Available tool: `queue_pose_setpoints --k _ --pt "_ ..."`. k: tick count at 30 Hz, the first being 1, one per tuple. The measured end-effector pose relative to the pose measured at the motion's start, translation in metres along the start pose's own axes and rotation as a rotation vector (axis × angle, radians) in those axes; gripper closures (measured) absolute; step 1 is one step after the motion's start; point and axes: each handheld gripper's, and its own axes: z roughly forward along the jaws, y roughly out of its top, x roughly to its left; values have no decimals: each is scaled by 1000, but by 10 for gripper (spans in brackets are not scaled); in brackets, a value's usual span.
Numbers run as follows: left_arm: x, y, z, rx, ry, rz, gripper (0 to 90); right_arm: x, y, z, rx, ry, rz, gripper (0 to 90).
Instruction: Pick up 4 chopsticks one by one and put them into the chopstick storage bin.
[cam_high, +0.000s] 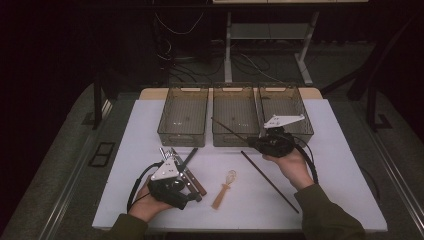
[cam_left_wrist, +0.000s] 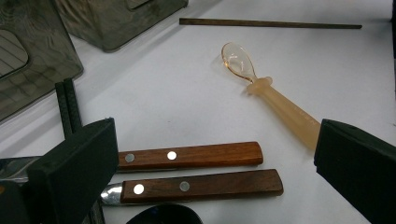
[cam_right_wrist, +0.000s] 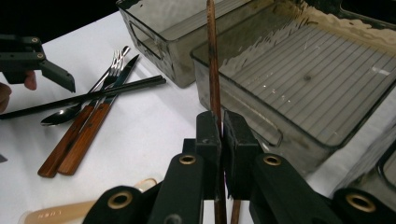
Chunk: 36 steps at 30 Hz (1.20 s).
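Right gripper (cam_right_wrist: 221, 140) clenched on a chopstick (cam_right_wrist: 213, 60), pinched between the pads and running out toward 12 o'clock over the rim of the middle bin (cam_right_wrist: 261, 126). In the high view, same gripper (cam_high: 261, 140) at the front edge of the bins, chopstick (cam_high: 227, 127) slanting off to 10 o'clock across the middle bin (cam_high: 235, 120). Second chopstick (cam_high: 270, 181) flat on the table (cam_high: 340, 165), at 6 o'clock from that gripper. Left gripper (cam_left_wrist: 210, 154) released, jaws wide, over two wooden-handled pieces (cam_left_wrist: 191, 156), nothing gripped. Amber spoon (cam_left_wrist: 266, 91) at 1 o'clock from it, near the right jaw. Black stick pair (cam_left_wrist: 67, 105) at 10 o'clock. Left bin (cam_high: 184, 115) and right bin (cam_high: 285, 107) flanking the middle one.
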Motion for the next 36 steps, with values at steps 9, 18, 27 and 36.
queue_pose_setpoints --k 9,18,27,36 --pt "-1 0 0 3 -2 4 0 3 22 7 6 -5 -10 855" --pt "-1 0 1 12 -4 5 0 6 43 18 21 -10 -20 855" --pt "-1 0 1 14 -9 7 0 6 64 30 23 -28 -18 854" --pt "-3 1 2 14 -16 3 0 9 82 47 30 -46 -17 855"
